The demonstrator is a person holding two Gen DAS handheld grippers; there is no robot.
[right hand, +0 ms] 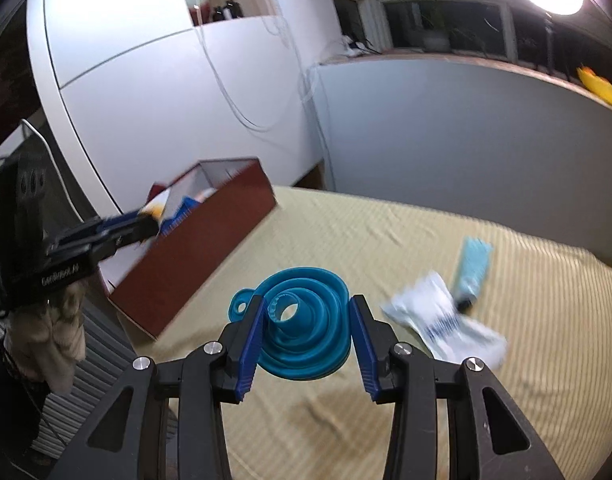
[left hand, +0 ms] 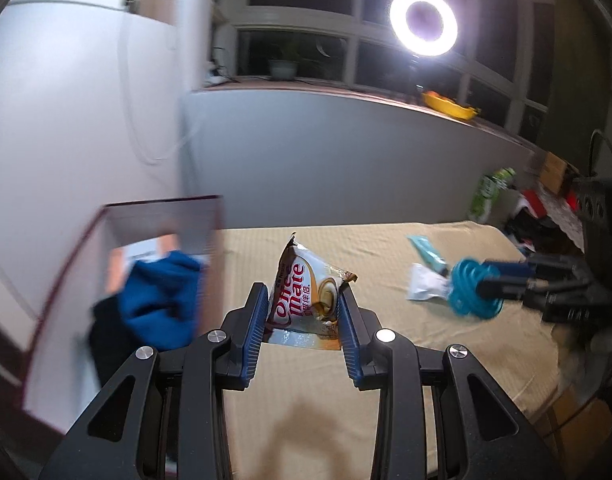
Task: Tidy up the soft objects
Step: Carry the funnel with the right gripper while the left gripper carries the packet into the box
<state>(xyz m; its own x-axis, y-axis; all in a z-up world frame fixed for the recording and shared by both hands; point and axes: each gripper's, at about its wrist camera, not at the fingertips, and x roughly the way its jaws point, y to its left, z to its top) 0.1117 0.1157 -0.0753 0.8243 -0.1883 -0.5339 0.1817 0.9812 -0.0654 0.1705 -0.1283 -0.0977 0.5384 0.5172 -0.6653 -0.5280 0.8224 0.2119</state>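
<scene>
My left gripper (left hand: 304,312) is shut on a Coffee-mate packet (left hand: 306,292) and holds it above the tan tablecloth (left hand: 446,344), beside the red-brown box (left hand: 162,204). The box holds a blue cloth (left hand: 158,300) and a dark one. In the right wrist view the left gripper (right hand: 148,220) holds the packet (right hand: 156,208) over the box (right hand: 210,248). My right gripper (right hand: 306,320) is shut on a teal collapsible funnel (right hand: 306,316), lifted above the table; it also shows in the left wrist view (left hand: 472,292).
A white wipes pack (right hand: 442,320) and a light blue tube (right hand: 472,268) lie on the cloth at the right. A ring light (left hand: 423,22) shines at the window. The table's right edge drops to clutter on the floor (left hand: 530,208).
</scene>
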